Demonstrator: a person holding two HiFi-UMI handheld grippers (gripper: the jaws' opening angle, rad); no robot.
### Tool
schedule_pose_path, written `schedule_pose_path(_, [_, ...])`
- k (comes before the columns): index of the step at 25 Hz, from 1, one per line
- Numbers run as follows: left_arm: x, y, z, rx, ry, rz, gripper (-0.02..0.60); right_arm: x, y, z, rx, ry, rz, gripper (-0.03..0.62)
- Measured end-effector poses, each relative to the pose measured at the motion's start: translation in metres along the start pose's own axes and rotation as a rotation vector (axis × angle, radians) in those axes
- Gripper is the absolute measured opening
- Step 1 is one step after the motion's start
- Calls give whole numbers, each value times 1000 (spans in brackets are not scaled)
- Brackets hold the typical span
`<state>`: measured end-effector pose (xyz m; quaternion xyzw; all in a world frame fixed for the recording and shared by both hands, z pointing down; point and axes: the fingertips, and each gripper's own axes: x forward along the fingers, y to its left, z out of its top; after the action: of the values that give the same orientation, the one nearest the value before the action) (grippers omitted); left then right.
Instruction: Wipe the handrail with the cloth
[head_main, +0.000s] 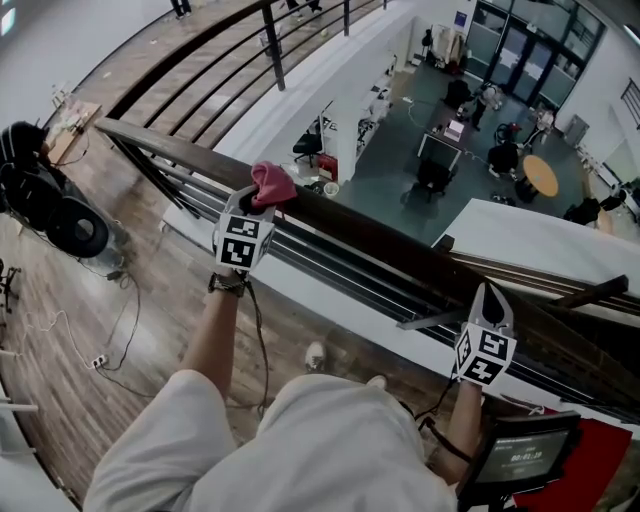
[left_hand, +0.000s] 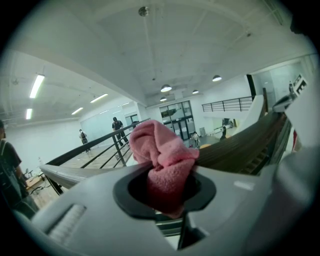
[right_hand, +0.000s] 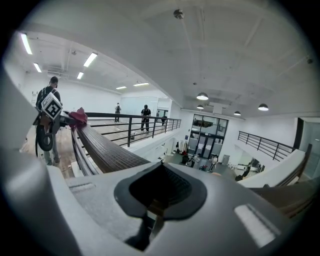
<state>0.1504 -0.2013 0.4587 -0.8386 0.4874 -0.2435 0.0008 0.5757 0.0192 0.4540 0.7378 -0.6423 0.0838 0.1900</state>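
**Pink cloth (head_main: 272, 183) bunching on the handrail (head_main: 380, 235)**

From where I am standing, the left gripper (head_main: 262, 203) is clamping its fingers on one fold of the cloth. The rest of the cloth is bulging out past the fingertips as a soft wad. That wad is sitting on top of the dark wooden rail, just ahead of the fingers. Gripping it by a fold looks deliberate to me: the loose fleece is meeting the wood, and the hard fingers are staying off it.

The right gripper (head_main: 489, 298) is hovering further along the same rail, well apart from the cloth. Its fingers are resting together with nothing between them. The tip is pointing at the rail's near edge, though I cannot tell whether it is touching. It seems to be idling or steadying rather than wiping.

Counting up, I am seeing one cloth, one handrail being worked on, and two grippers, with only the left one carrying anything.
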Motion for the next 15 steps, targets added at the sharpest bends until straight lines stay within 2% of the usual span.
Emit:
schedule_pose_path(4, [-1,-15,4,2,-3,-8,91,-1,0,1,7,-2,21,2])
schedule_pose_path(8, [-3,-31,8,1,-6,-21,91,-4,-5,4,85,-7,53,2])
schedule_pose_path(15, [-5,-51,12,9,-10,-33,91,-8,-6,5,70,-13,59,2])
